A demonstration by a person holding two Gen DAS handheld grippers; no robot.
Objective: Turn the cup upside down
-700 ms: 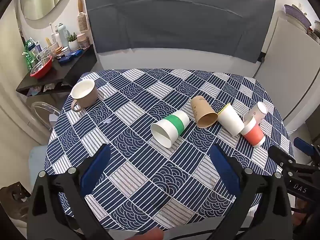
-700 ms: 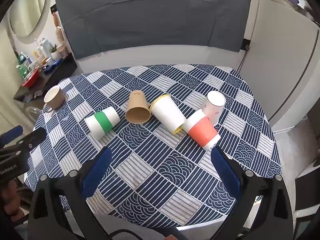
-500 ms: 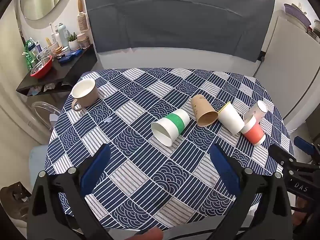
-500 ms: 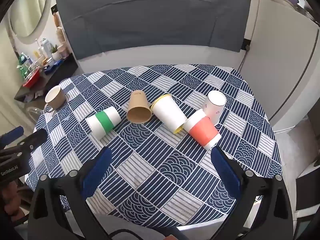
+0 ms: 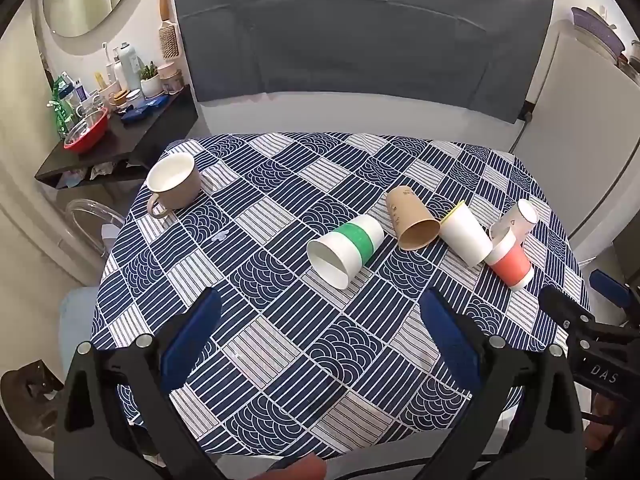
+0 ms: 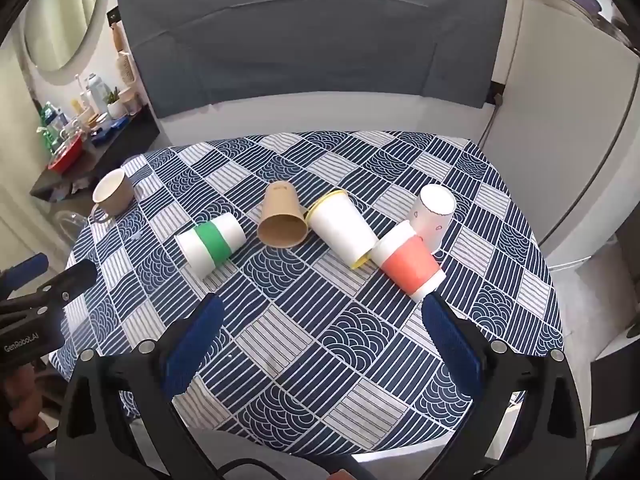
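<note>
Several paper cups lie on their sides on the patterned tablecloth: a white cup with a green band (image 5: 346,248) (image 6: 211,245), a brown one (image 5: 412,220) (image 6: 282,216), a white one with a yellow rim (image 5: 466,234) (image 6: 340,229) and a white one with an orange band (image 5: 509,262) (image 6: 408,264). A small white cup with drawings (image 6: 433,214) (image 5: 518,219) stands upside down. My left gripper (image 5: 318,320) and right gripper (image 6: 324,324) are both open and empty, above the table's near edge.
A beige mug (image 5: 174,186) (image 6: 113,193) stands upright at the table's far left corner. A dark shelf (image 5: 120,140) with bottles and a red bowl is left of the table. A white cabinet (image 6: 568,120) stands to the right. A clear chair (image 5: 90,216) sits at the left.
Both grippers have drifted slightly; the cups sit a little higher and closer in both views. Nothing on the table has moved.
</note>
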